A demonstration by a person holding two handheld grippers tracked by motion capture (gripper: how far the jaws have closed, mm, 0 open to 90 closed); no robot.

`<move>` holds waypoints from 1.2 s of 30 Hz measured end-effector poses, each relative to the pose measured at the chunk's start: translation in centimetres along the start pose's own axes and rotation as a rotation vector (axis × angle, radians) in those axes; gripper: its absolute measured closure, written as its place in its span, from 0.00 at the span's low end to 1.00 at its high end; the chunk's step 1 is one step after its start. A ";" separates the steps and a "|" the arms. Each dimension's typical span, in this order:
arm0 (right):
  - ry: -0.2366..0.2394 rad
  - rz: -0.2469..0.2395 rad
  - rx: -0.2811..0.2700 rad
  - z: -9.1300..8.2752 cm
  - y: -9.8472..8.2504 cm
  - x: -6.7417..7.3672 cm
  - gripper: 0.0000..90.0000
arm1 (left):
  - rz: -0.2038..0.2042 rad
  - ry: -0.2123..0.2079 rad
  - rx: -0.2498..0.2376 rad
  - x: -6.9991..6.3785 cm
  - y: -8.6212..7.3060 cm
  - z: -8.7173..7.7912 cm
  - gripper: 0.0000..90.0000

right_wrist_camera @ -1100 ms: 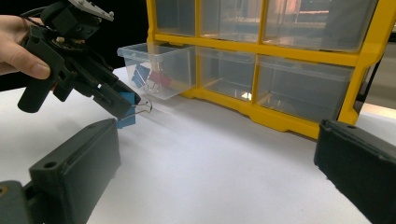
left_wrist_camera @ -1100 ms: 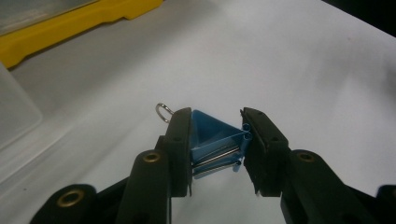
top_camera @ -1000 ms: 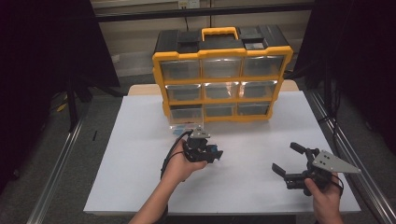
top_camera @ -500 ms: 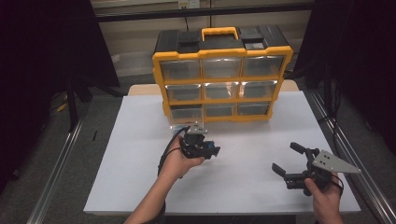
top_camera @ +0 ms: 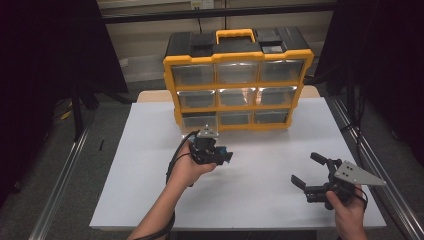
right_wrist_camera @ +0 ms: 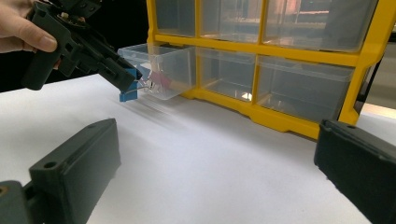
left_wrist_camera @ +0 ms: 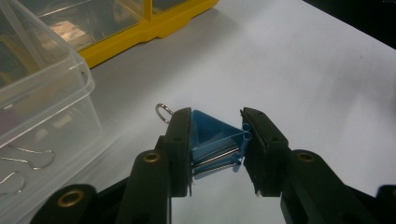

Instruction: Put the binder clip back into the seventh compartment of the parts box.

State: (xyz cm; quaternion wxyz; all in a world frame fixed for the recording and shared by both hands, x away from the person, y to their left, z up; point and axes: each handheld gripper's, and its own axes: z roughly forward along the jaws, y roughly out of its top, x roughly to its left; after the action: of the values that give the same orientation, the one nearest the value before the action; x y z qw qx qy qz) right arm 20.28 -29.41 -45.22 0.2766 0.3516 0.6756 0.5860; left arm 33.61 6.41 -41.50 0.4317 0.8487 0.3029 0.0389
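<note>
A blue binder clip (left_wrist_camera: 212, 140) sits between the jaws of my left gripper (left_wrist_camera: 217, 127), which is shut on it; one wire handle pokes out at the left jaw. In the high view the left gripper (top_camera: 222, 156) hovers just in front of the yellow organizer (top_camera: 239, 85), near its pulled-out bottom-left drawer (top_camera: 199, 121). From the right gripper view the clip (right_wrist_camera: 127, 95) hangs beside that clear drawer (right_wrist_camera: 163, 70). My right gripper (top_camera: 307, 169) stands open over the table's front right, nothing between its jaws (right_wrist_camera: 219, 177).
The organizer has several clear drawers and a black top with a yellow handle (top_camera: 235, 35). The open drawer (left_wrist_camera: 42, 93) holds loose wire clips (left_wrist_camera: 23, 158) and something pink (right_wrist_camera: 159, 77). White table surface (top_camera: 265, 165) lies between the two grippers. Metal rails run along both table sides.
My left gripper, still holding the blue clip, has edged slightly toward the organizer. The right gripper has stayed put.
</note>
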 end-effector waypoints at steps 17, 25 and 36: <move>0.003 0.001 -0.001 0.0 0.0 -0.1 0.00 | -0.002 0.006 -0.001 0.3 1.5 -0.5 0.72; 0.001 0.000 -0.004 0.0 0.0 -0.1 0.00 | -0.012 0.028 -0.007 0.7 2.0 -0.7 0.72; 0.003 0.003 -0.003 -0.1 0.0 -0.1 0.00 | -0.019 0.038 -0.017 0.9 3.0 -1.2 0.72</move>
State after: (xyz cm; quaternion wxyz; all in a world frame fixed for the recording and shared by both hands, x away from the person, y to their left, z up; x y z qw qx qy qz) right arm 20.26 -29.50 -45.19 0.2751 0.3512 0.6745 0.5882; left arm 35.40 6.43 -38.61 0.4336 0.8411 0.3189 0.0536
